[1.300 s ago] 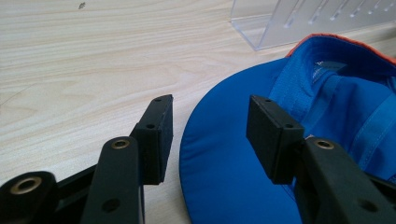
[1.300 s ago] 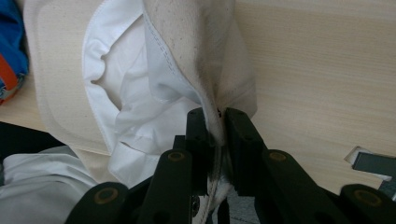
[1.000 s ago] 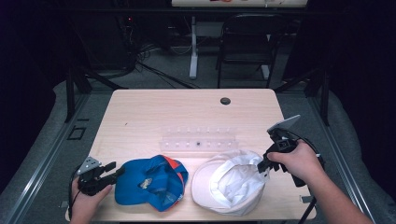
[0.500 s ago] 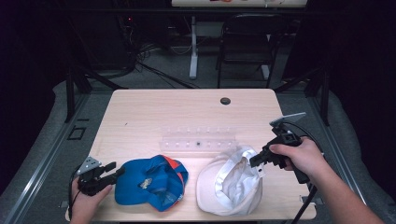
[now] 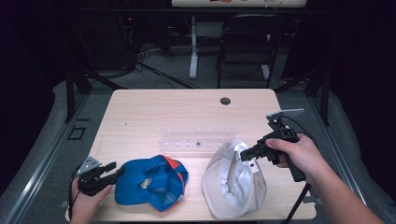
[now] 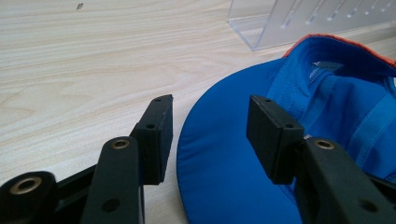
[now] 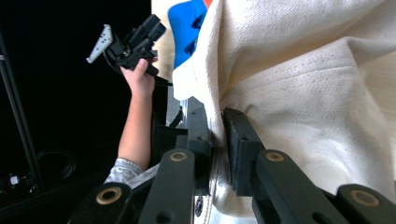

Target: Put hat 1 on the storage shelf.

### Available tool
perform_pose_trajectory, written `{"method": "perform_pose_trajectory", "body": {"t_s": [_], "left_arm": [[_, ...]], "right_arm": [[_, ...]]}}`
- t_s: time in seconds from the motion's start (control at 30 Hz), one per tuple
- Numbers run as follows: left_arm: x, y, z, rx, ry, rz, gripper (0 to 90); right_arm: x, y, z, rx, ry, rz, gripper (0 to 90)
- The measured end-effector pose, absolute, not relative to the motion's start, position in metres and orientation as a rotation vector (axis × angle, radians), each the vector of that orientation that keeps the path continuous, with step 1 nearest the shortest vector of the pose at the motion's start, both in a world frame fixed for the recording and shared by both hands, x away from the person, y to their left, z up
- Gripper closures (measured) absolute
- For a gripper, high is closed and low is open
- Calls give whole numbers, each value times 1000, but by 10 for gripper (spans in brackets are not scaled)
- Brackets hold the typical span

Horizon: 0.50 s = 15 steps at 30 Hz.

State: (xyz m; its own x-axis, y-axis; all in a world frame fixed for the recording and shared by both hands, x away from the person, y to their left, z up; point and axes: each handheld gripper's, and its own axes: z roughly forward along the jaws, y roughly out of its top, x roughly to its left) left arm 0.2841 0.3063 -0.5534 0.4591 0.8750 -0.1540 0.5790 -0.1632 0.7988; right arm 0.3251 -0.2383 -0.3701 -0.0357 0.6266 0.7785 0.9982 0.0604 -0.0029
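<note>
Brightly lit tabletop, dark surroundings, soft shadows, close views slightly blurred

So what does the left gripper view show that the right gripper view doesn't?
Left gripper view: the left gripper open at the brim of the blue cap, with a clear rack beyond. Right gripper view: the right gripper shut on the white cap, with the left hand farther off. Both: the blue cap.

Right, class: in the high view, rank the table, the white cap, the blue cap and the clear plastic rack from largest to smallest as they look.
1. Table.
2. White cap and blue cap: too alike to rank.
3. Clear plastic rack.
</note>
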Motion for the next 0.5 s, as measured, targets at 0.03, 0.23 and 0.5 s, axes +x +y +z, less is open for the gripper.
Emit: {"method": "perform_pose_trajectory", "body": {"t_s": [0.03, 0.23, 0.5], "left_arm": [[284, 306, -553, 1858, 1226, 438, 514], [284, 306, -554, 1846, 1224, 444, 514], [284, 306, -553, 1857, 1227, 435, 514]], "right_arm": [[325, -238, -370, -1630, -1730, -777, 816], [327, -238, -358, -1621, -1724, -822, 816], [338, -244, -346, -1613, -1647, -943, 816]]}}
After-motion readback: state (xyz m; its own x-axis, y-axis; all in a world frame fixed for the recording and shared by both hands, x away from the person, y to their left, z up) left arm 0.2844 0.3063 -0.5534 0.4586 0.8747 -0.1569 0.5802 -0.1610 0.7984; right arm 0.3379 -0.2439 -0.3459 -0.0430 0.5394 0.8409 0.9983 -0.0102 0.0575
